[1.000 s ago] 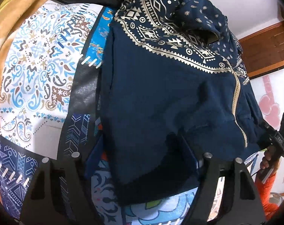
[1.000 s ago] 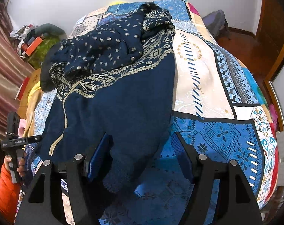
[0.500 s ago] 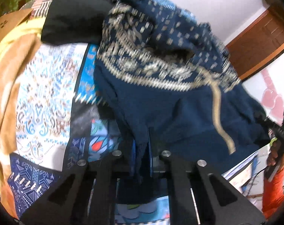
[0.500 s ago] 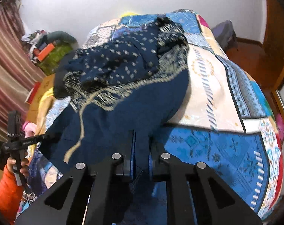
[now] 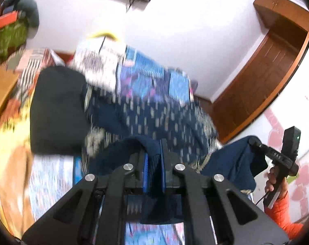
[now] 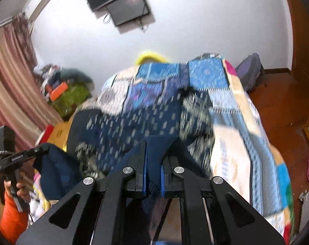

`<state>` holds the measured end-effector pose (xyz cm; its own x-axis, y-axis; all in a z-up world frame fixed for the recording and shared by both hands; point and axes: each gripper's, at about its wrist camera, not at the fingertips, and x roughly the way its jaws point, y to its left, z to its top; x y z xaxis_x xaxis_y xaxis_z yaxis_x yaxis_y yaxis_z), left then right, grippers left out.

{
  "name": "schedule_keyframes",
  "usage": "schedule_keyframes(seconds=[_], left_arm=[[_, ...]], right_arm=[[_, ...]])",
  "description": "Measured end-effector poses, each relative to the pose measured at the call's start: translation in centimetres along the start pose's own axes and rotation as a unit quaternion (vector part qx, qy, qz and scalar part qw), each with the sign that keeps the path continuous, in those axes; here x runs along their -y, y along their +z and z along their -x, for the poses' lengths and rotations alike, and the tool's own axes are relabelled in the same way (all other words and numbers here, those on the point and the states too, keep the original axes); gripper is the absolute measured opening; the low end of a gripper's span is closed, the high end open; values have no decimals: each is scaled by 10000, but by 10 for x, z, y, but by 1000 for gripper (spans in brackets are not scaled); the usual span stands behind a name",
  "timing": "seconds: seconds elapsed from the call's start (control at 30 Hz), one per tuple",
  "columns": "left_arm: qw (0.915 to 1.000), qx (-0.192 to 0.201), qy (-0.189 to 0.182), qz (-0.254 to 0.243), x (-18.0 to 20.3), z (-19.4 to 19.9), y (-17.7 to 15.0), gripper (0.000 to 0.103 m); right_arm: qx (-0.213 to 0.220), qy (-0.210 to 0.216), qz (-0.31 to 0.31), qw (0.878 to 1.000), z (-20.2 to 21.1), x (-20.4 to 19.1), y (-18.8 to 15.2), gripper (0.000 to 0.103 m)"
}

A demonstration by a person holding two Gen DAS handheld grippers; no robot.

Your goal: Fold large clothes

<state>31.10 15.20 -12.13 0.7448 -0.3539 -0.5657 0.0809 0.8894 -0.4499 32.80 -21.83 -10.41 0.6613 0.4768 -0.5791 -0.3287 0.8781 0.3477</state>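
We see one navy patterned garment pinched by both the left gripper and right gripper above one patchwork bedspread by a white wall.

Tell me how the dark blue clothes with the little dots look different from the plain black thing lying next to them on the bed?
The navy patterned garment carries pale dots and zigzag bands; the black cloth is plain. The garment is lifted at its hem, pinched by the left gripper and the right gripper; the black cloth lies untouched on the patchwork bedspread. Both are dark, soft fabric on that bed.
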Motion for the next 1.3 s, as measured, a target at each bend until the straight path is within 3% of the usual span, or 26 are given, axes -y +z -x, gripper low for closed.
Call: schedule_keyframes(seconds=[0.13, 0.27, 0.47, 0.6, 0.77, 0.83, 0.9, 1.0, 1.2, 1.3], left_arm=[[9987, 347, 378, 76, -16, -24, 51, 8], [9949, 379, 879, 324, -47, -67, 83, 9], [9871, -359, 1470, 532, -101, -146, 78, 9], [9825, -746, 1672, 335, -107, -170, 56, 10], [9783, -858, 1884, -43, -94, -168, 47, 14], [9785, -846, 1872, -163, -85, -157, 47, 19], [9796, -780, 1818, -343, -72, -139, 47, 35], [9788, -631, 1797, -753, -50, -115, 44, 39], [9748, -783, 1640, -1293, -19, -100, 21, 47], [9714, -1065, 1615, -1378, -15, -114, 5, 47]], right_arm=[[137, -232, -54, 9996, -33, 12, 37, 8], [-17, -502, -107, 9987, -76, 29, 55, 8], [-690, -697, -469, 9941, -148, 70, 50, 9], [-912, -666, -547, 9921, -166, 85, 37, 9], [-1024, -827, -122, 9912, -156, 72, 35, 12], [-1101, -1024, 142, 9885, -150, 63, 38, 16], [-1053, -1194, 541, 9858, -137, 50, 38, 19], [-962, -1193, 878, 9843, -118, 35, 35, 31], [-933, -759, 1278, 9845, -91, 1, 16, 41], [-1221, -357, 1242, 9841, -99, -12, 1, 43]])
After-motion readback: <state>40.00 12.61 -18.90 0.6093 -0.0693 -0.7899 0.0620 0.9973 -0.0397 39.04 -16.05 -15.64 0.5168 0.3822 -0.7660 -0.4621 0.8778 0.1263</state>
